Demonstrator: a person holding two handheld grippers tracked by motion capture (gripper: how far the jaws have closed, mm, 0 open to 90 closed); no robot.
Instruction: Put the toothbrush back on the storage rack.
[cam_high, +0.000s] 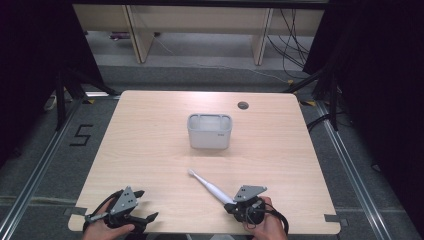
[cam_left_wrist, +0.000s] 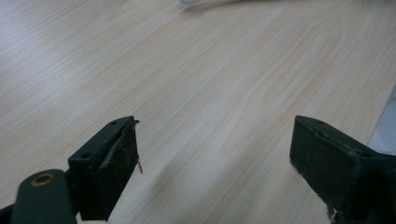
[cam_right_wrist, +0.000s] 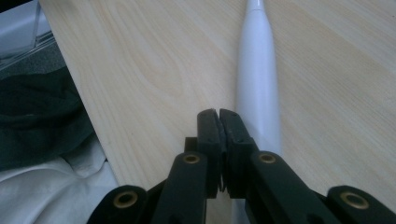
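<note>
A white electric toothbrush (cam_high: 207, 186) lies slantwise on the wooden table, its head pointing toward the far left. My right gripper (cam_high: 229, 207) sits at the handle's near end, low over the table. In the right gripper view its jaws (cam_right_wrist: 218, 114) are shut together with nothing between them, and the toothbrush handle (cam_right_wrist: 258, 84) runs just alongside them on the right. My left gripper (cam_high: 146, 204) rests at the table's near left corner. It stands open over bare wood (cam_left_wrist: 215, 140). A pale grey rectangular bin (cam_high: 210, 131) stands upright in the middle of the table.
A round cable hole (cam_high: 243, 105) is in the tabletop at the far right. The table's near edge (cam_high: 200, 232) runs just under both hands. Cloth and clothing (cam_right_wrist: 42, 140) show beyond that edge in the right gripper view.
</note>
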